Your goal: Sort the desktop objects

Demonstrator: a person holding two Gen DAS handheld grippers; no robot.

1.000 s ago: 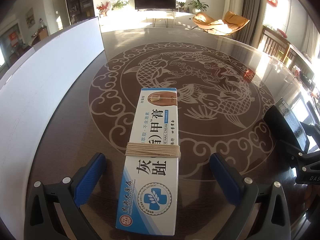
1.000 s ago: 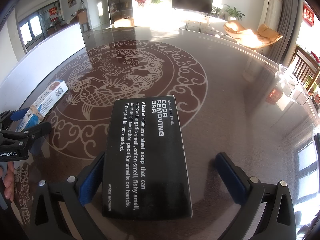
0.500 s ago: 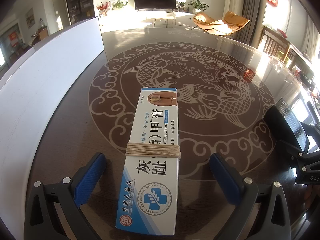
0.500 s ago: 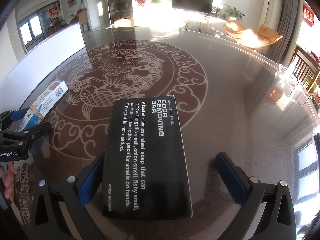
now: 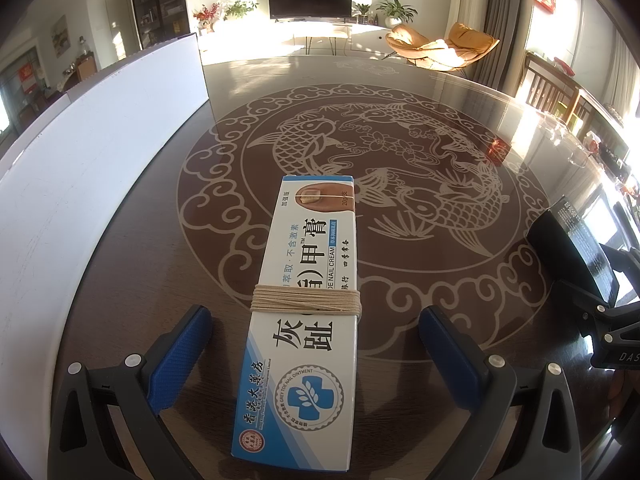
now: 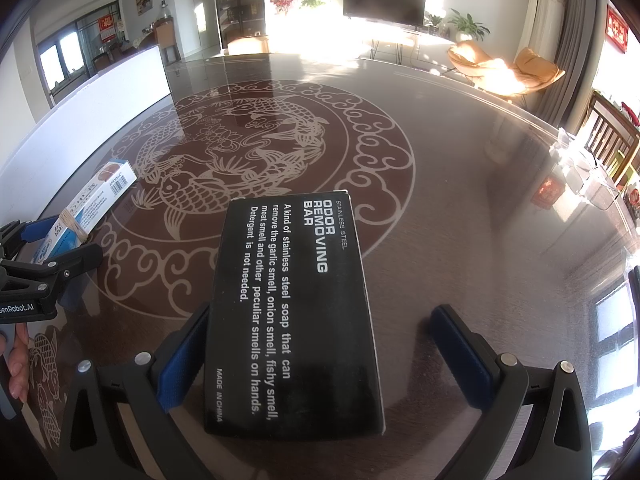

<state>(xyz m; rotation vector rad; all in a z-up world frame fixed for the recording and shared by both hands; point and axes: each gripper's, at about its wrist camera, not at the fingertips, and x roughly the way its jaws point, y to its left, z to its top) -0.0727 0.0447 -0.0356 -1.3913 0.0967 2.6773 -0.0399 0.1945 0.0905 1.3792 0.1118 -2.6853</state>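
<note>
A long white and blue nail cream box (image 5: 308, 292) with beige string wound round its middle lies flat on the dark table between the open fingers of my left gripper (image 5: 316, 340), with gaps on both sides. A black odor removing bar box (image 6: 292, 312) lies flat between the open fingers of my right gripper (image 6: 324, 348); its left edge is at the left pad (image 6: 182, 360), the right pad stands apart. The cream box (image 6: 86, 208) and left gripper (image 6: 48, 256) also show at the right wrist view's left edge. The black box (image 5: 572, 248) shows at the left wrist view's right edge.
The dark glossy table (image 5: 400, 92) bears a carp and cloud pattern. A white upright board (image 5: 92, 152) runs along its left side. Small clear items (image 6: 580, 168) sit near the table's right edge. Chairs, a TV and plants stand beyond.
</note>
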